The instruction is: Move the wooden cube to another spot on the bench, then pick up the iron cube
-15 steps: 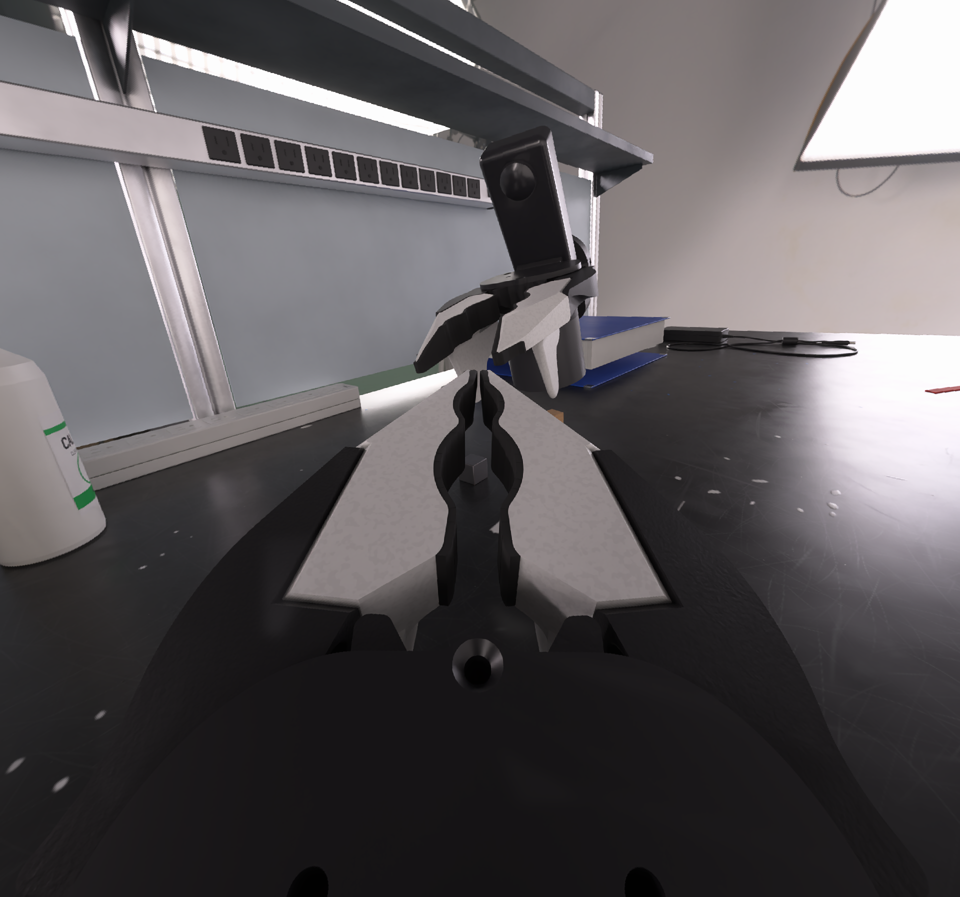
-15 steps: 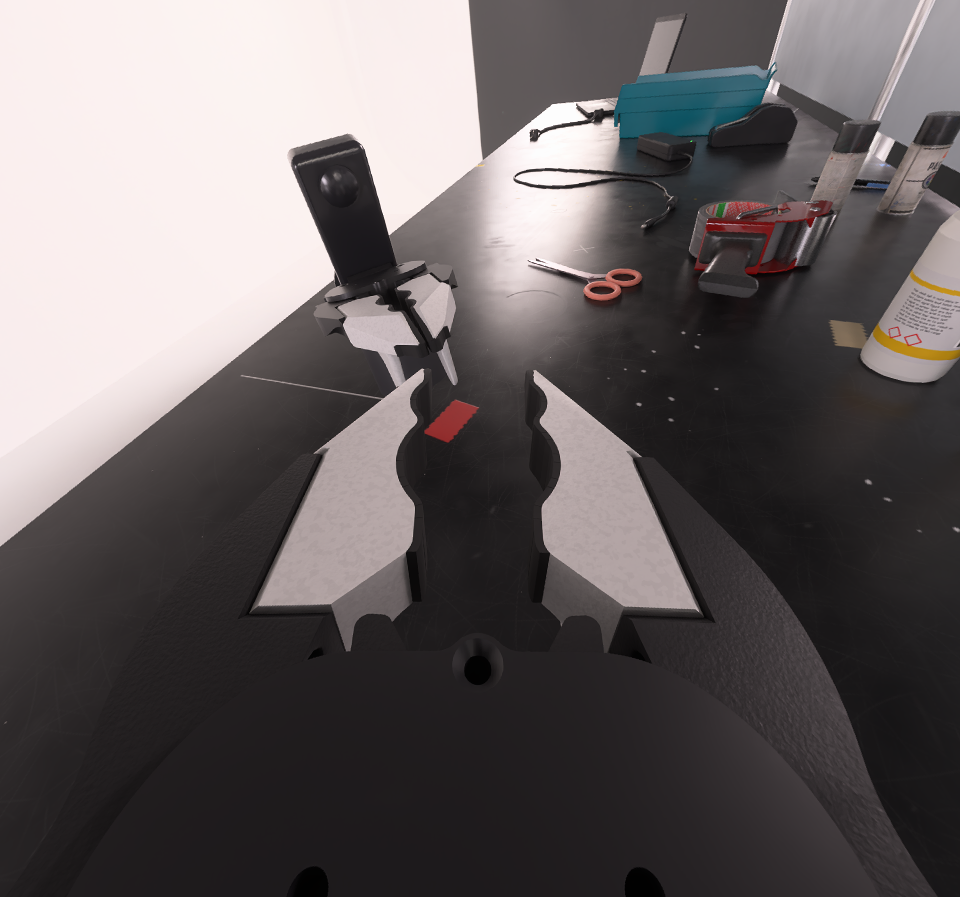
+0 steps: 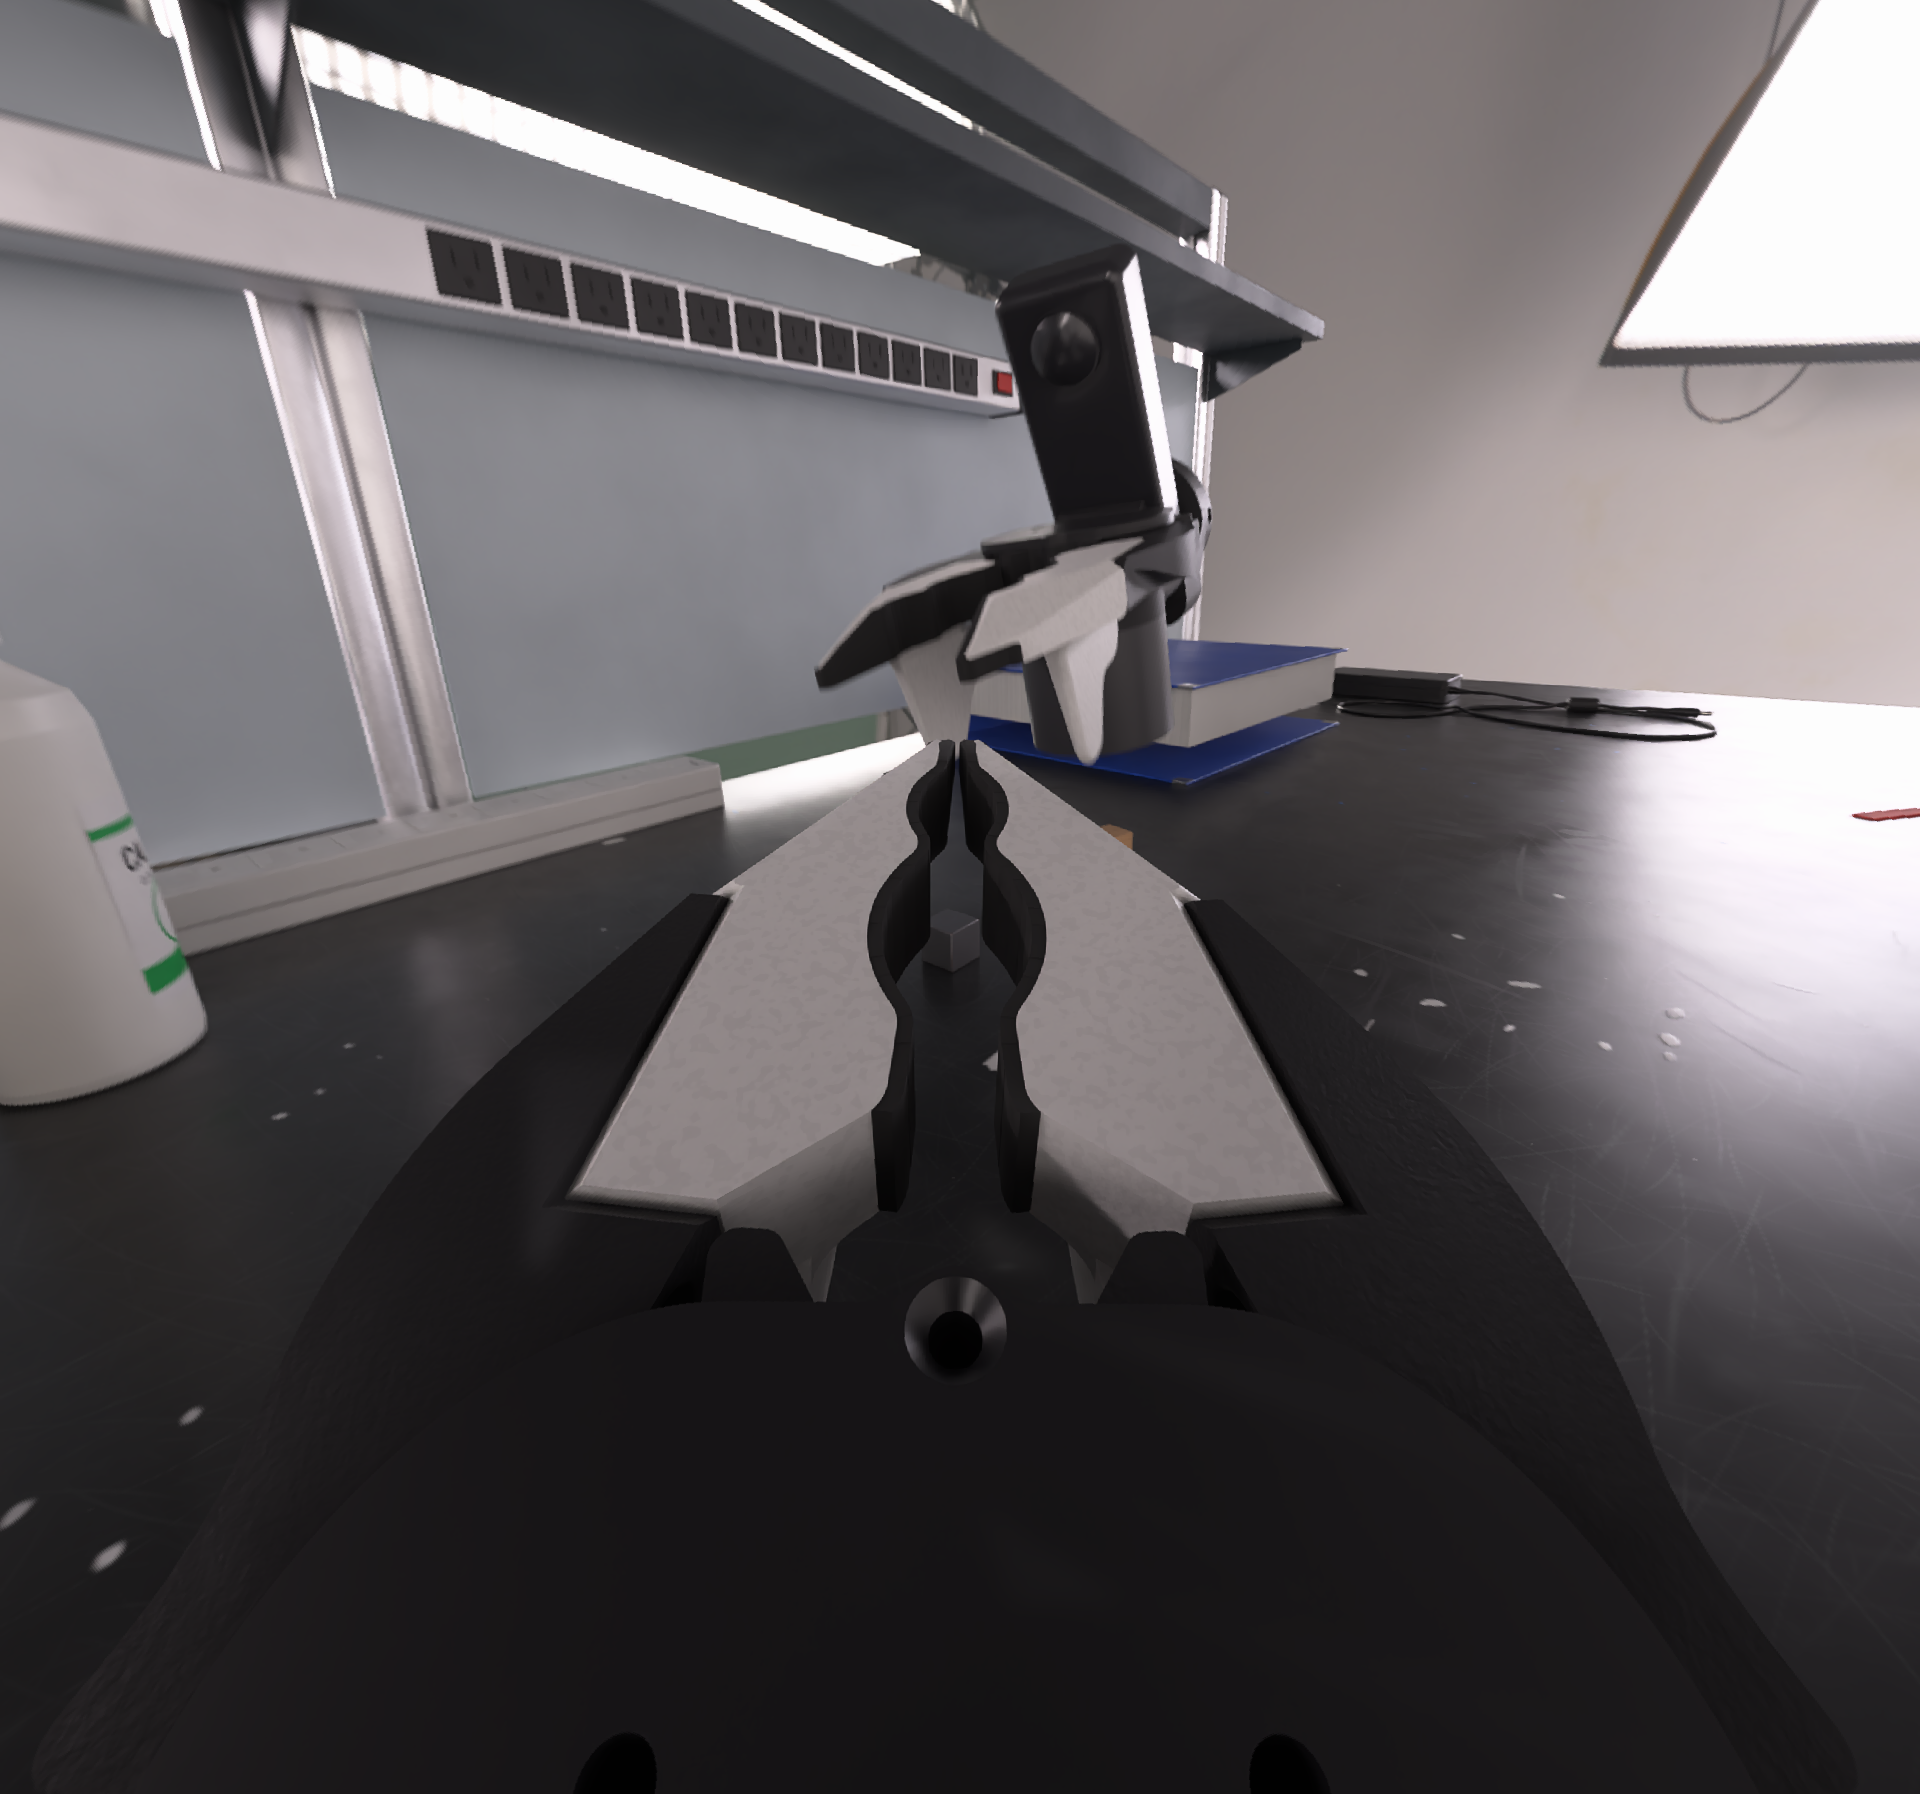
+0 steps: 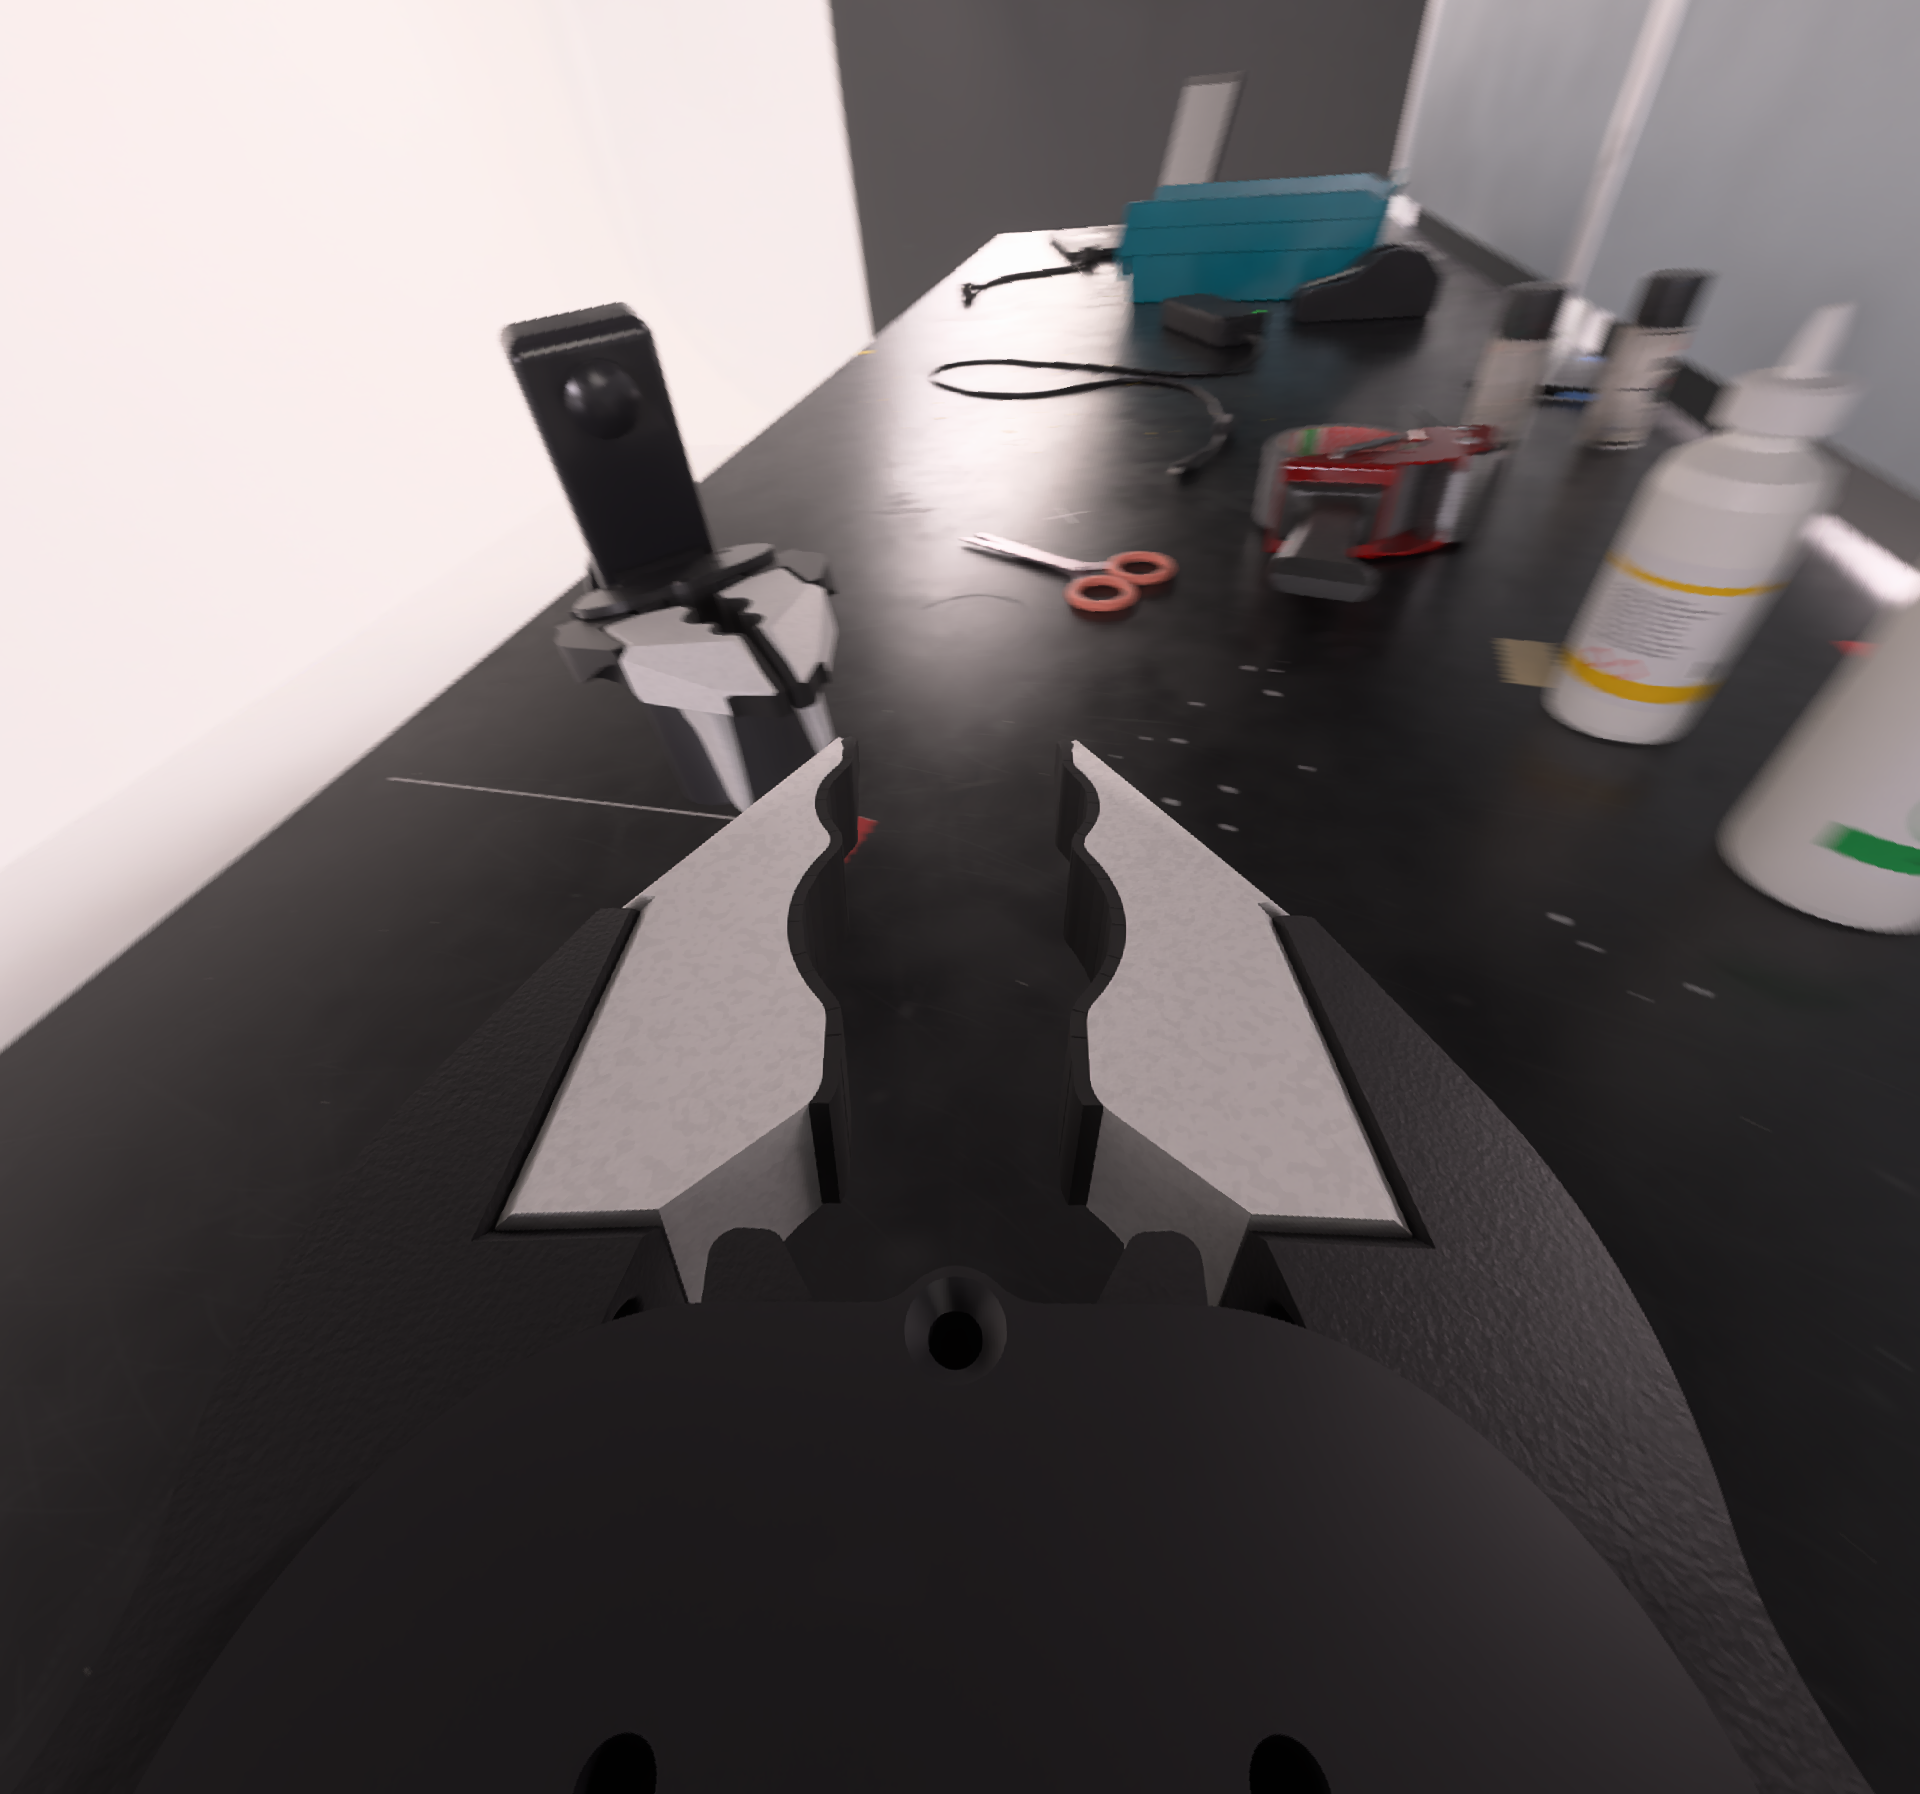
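Note:
In the left wrist view my left gripper (image 3: 956, 755) is shut, its tips together low over the black bench (image 3: 1507, 1069). Through the oval gap between its fingers a small grey iron cube (image 3: 954, 950) shows lying on the bench. A tan sliver of the wooden cube (image 3: 1120, 832) shows just past the right finger. My right gripper (image 3: 1003, 721) hangs open and empty above the bench beyond the left one. In the right wrist view the right gripper (image 4: 958, 768) is open, and the left gripper (image 4: 743, 778) stands ahead to the left. No cube shows in that view.
A white bottle (image 3: 73, 913) stands at the left; a blue book (image 3: 1247, 695) and adapter cable (image 3: 1507, 716) lie at the back. Scissors (image 4: 1101, 581), a red tape dispenser (image 4: 1361, 497), white bottles (image 4: 1683, 591) and a teal box (image 4: 1247, 238) lie farther along. The bench edge (image 4: 364, 871) runs at the left.
The right gripper has shifted and turned: its view is blurred, the left gripper sits farther left in it, and another white bottle has come in at the right. The left gripper stays shut.

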Available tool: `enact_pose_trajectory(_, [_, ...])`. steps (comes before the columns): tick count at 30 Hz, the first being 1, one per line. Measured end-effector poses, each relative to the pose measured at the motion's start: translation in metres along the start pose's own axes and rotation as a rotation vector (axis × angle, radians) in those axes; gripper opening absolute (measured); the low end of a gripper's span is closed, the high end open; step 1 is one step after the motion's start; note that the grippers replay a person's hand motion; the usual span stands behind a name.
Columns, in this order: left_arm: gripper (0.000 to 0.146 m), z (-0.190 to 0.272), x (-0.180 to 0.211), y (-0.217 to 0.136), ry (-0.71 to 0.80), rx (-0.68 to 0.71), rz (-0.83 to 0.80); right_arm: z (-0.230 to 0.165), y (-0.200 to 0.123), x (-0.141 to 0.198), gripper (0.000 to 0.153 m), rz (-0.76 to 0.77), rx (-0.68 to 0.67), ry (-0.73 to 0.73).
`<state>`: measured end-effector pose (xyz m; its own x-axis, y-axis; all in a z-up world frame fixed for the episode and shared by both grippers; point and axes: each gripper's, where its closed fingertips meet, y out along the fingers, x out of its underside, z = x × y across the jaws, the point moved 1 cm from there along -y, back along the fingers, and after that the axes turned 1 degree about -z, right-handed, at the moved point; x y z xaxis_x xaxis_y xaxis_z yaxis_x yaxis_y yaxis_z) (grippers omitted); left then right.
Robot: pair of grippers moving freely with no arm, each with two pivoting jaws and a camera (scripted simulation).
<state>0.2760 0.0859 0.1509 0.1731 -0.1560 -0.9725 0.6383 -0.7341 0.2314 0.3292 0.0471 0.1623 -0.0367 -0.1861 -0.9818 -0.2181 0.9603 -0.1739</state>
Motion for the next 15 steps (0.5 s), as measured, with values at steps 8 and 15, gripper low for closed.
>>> enact_pose_trajectory(8, [0.001,-0.042,-0.021,0.038,0.14,0.056,-0.215,0.091,-0.17,0.074,0.057,-0.555,0.441,0.012])
enact_pose_trajectory(15, [0.001,-0.072,0.015,0.114,0.287,0.202,-0.419,0.071,-0.216,0.154,0.063,-0.935,0.399,0.194])
